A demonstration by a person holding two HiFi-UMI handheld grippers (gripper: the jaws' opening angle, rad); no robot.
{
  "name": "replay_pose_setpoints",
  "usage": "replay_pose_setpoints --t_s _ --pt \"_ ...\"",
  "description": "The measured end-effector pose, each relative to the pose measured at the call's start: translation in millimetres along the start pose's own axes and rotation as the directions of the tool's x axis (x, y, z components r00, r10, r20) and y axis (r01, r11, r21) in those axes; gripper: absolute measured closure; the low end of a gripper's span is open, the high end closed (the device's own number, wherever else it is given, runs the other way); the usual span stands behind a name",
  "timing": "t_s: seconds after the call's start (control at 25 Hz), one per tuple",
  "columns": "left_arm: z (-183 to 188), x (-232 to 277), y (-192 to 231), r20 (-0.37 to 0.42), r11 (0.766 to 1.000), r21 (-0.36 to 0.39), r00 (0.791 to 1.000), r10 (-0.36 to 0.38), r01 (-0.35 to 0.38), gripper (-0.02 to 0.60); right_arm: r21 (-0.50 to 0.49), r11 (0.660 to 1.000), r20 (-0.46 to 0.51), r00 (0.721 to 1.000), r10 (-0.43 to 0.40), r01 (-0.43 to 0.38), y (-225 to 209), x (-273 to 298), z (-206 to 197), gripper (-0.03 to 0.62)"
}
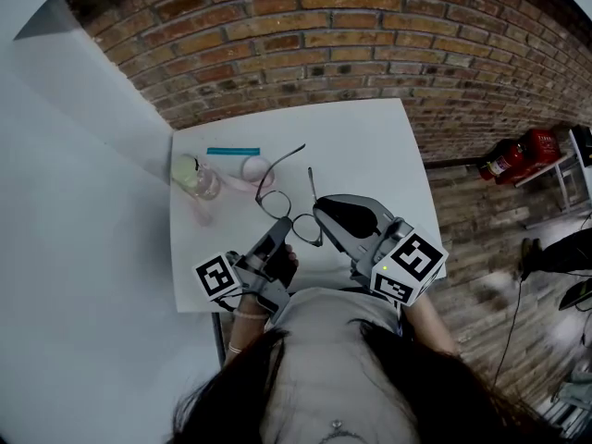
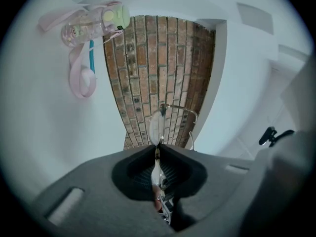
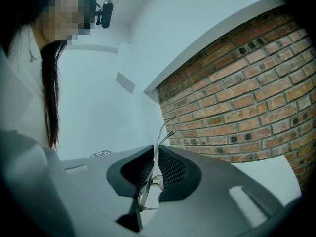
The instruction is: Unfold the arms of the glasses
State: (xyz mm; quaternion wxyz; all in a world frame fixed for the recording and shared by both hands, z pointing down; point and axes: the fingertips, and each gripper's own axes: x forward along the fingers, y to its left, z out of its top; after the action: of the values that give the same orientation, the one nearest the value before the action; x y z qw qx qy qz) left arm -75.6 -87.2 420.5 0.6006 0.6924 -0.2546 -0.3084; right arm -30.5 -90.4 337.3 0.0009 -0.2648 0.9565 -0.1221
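Left gripper [image 1: 280, 237] and right gripper [image 1: 321, 215] are both clamped on the glasses [image 1: 277, 202], jaws pressed together on the thin wire frame from opposite sides. The pair is held between them over the near half of the table. In the left gripper view the pads pinch the frame just below one lens, which stands clear above the jaw tips. In the right gripper view one slim arm of the glasses rises out from between the closed jaws.

A white table [image 1: 370, 155] carries the scene, set against brickwork [image 1: 351, 44]. Toward its far left corner lies a clear bottle [image 1: 197, 176] with a pale green cap, on its side; its contents cannot be made out. A pink strap [image 2: 81, 78] loops from the bottle. Just beyond it lies a teal stick [image 1: 233, 151], well apart from the glasses.
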Motion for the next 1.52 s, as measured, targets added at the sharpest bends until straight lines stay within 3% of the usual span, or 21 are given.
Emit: replay_pose_setpoints --t_s 1.52 --pt "18.9 -10.1 8.4 0.098 0.997 -0.081 0.995 0.000 0.008 0.555 0.011 1.000 0.030 1.000 0.003 -0.004 -3.1 -5.8 4.8 0.554"
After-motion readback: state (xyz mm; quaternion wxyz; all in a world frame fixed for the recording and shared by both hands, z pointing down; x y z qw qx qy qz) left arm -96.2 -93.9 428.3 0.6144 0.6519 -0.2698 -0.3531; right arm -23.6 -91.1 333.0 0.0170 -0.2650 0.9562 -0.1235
